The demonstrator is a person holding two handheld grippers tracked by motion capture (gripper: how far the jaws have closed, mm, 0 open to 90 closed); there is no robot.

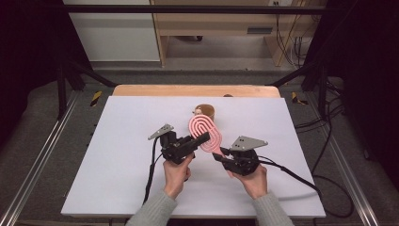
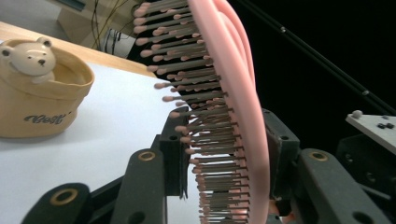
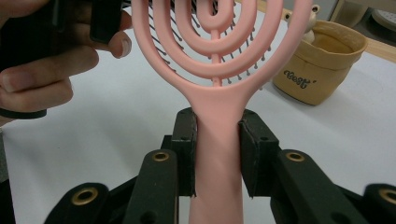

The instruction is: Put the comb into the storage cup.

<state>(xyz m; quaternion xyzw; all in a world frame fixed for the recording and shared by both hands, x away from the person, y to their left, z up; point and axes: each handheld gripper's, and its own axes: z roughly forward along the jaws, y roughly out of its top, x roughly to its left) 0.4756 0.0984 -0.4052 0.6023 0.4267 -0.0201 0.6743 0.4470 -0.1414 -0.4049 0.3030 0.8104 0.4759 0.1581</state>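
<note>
Right gripper view is showing the right gripper (image 3: 217, 154) clamping the pink hairbrush (image 3: 218, 70) by its handle, long axis running straight out from the jaws; further along, the left gripper (image 2: 229, 154) is pinching the bristled head edge-on, the bear pot (image 3: 320, 65) sitting beyond

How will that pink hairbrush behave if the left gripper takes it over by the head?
Probably stiff: the pink hairbrush holds straight out from the right gripper, clamped on its handle. Its open looped back suggests it is light. The left gripper squeezes bristles on one side, so that hold may feel springy and slip.
</note>
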